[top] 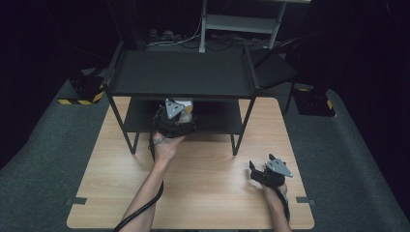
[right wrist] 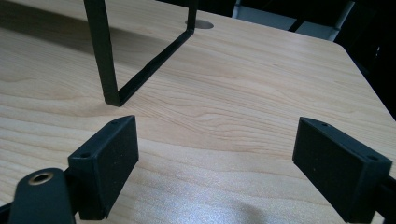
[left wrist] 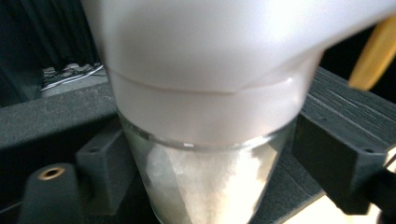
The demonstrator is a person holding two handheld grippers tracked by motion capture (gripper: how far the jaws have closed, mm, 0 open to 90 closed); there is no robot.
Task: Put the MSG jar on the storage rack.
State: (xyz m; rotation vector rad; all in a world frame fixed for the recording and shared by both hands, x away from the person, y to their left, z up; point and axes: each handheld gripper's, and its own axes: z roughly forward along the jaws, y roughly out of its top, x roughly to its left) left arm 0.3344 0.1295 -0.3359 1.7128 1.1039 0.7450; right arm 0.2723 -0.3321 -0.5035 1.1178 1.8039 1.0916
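A clear jar (left wrist: 210,186) with a wide white cap (left wrist: 205,65) and white stuff inside stands on the lower shelf (left wrist: 42,121) of a black two-level rack (top: 181,75). My left gripper (left wrist: 208,168) reaches under the top shelf. Its jaws stand on either side of the jar with a thin gap at each pad, so it is open. From above, the left gripper (top: 180,112) covers most of the jar (top: 186,107). My right gripper (top: 260,163) rests on the wooden table (top: 208,193) at the front right. In its own view the right gripper (right wrist: 215,172) is open and holds nothing.
The rack's front right leg (right wrist: 105,56) and foot bar stand just ahead of my right gripper. A yellow strip (left wrist: 378,51) shows behind the jar. Dark floor, a metal stand (top: 239,24) and cables lie beyond the table.
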